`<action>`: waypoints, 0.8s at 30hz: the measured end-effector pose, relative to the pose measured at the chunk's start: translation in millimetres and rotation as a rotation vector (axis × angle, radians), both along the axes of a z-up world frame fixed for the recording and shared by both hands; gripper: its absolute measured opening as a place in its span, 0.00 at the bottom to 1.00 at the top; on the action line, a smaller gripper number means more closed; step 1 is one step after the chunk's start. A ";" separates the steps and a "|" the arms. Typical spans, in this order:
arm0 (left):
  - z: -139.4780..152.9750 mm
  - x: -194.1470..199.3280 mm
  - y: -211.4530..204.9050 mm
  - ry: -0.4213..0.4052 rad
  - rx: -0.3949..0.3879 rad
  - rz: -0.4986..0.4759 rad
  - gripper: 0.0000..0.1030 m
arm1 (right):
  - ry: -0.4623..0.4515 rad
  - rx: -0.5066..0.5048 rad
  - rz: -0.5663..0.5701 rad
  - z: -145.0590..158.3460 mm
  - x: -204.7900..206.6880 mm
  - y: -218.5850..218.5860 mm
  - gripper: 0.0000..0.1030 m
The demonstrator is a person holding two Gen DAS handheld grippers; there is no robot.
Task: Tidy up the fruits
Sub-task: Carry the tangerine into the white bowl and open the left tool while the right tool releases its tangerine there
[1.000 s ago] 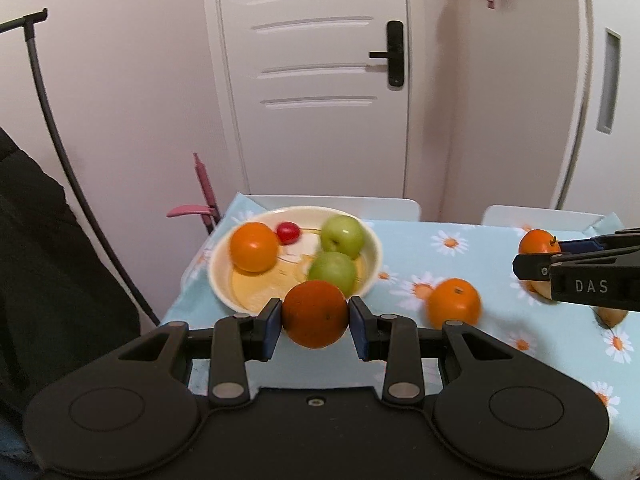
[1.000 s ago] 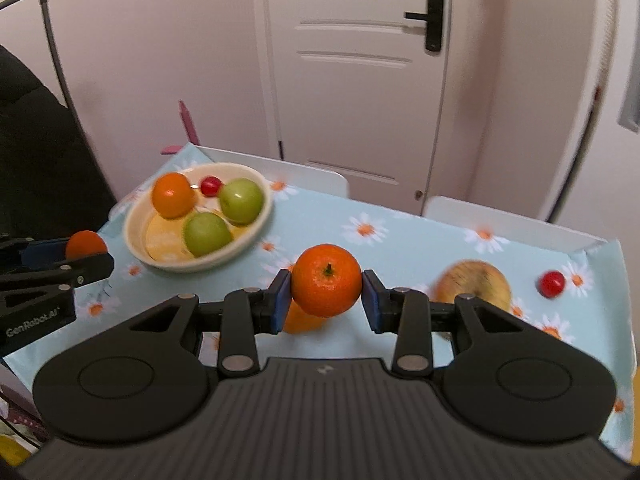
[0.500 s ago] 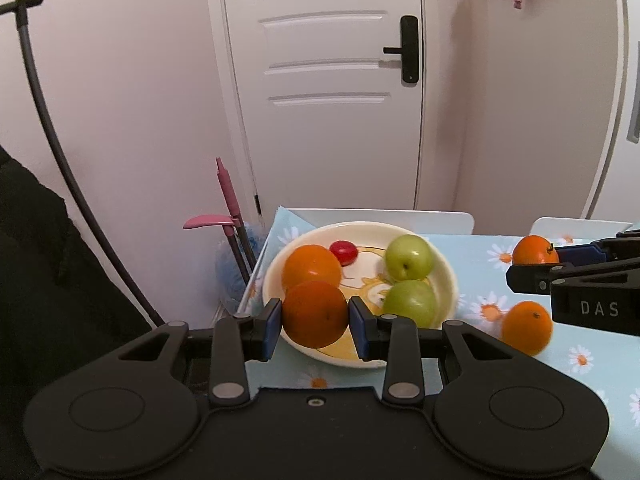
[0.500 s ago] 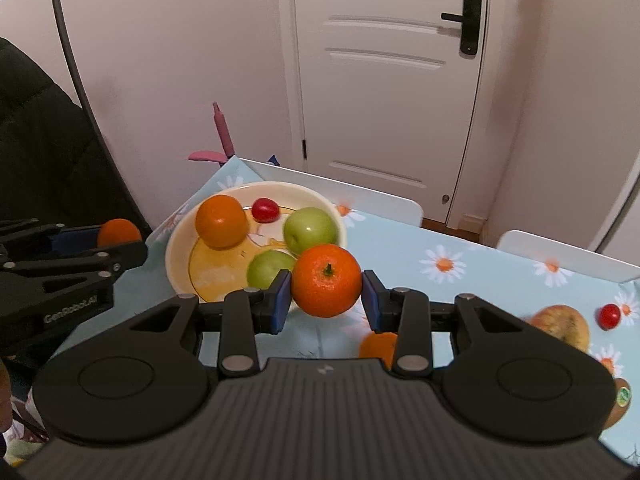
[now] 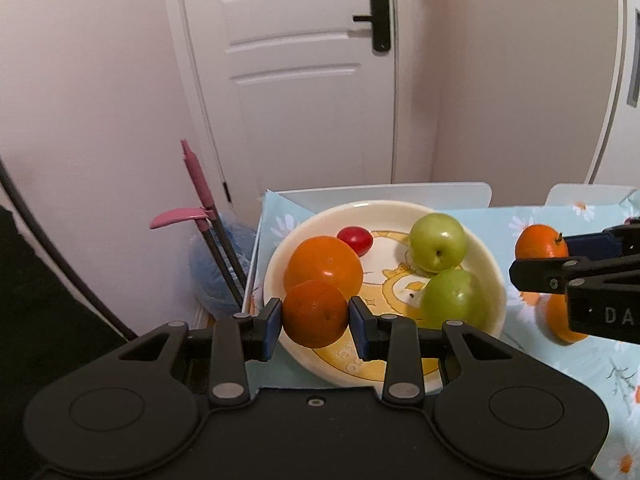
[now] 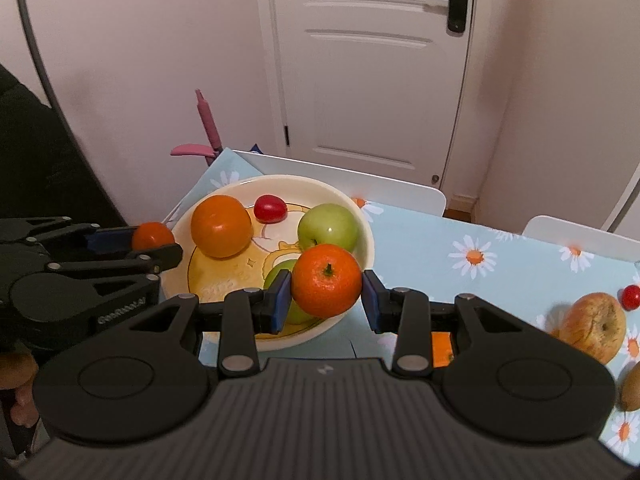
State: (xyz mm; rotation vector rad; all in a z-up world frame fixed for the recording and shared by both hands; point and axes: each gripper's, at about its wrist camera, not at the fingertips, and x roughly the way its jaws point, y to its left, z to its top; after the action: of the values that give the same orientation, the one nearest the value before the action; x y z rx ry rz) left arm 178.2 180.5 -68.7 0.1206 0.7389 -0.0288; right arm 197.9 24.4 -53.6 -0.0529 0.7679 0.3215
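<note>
A cream plate (image 5: 494, 276) (image 6: 360, 216) at the table's left end holds an orange (image 5: 324, 262), a cherry tomato (image 5: 355, 239) and two green apples (image 5: 438, 242) (image 5: 454, 300). My left gripper (image 5: 315, 326) is shut on an orange (image 5: 315, 314) and holds it over the plate's near left rim. My right gripper (image 6: 326, 300) is shut on a stemmed orange (image 6: 326, 280) over the plate's near right rim. Each gripper shows in the other's view, the right one (image 5: 538, 258) and the left one (image 6: 154, 242).
The table has a blue daisy cloth (image 6: 460, 280). On it to the right lie another orange (image 5: 560, 320), a brownish apple (image 6: 594, 326), a cherry tomato (image 6: 631, 296) and a kiwi (image 6: 631, 388). A pink broom and dustpan (image 5: 196, 208) stand left of the table.
Both grippers have moved left toward the plate with their oranges held. The plate now looks larger and nearer in both views.
</note>
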 end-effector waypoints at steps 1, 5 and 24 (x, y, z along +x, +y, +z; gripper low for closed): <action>-3.5 3.7 0.8 0.007 0.002 -0.009 0.38 | 0.002 0.000 -0.007 -1.4 1.5 1.0 0.51; -15.0 16.1 2.5 0.038 0.002 -0.031 0.38 | 0.012 0.000 -0.032 -5.5 7.3 4.5 0.51; 0.9 -6.6 -13.8 0.040 -0.027 0.002 0.90 | 0.024 0.018 0.005 2.1 33.5 -20.6 0.51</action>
State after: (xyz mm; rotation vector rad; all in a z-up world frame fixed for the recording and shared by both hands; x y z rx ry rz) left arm 171.6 166.7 -67.8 0.0940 0.7782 -0.0398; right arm 231.4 3.7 -51.4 -0.0340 0.7883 0.3339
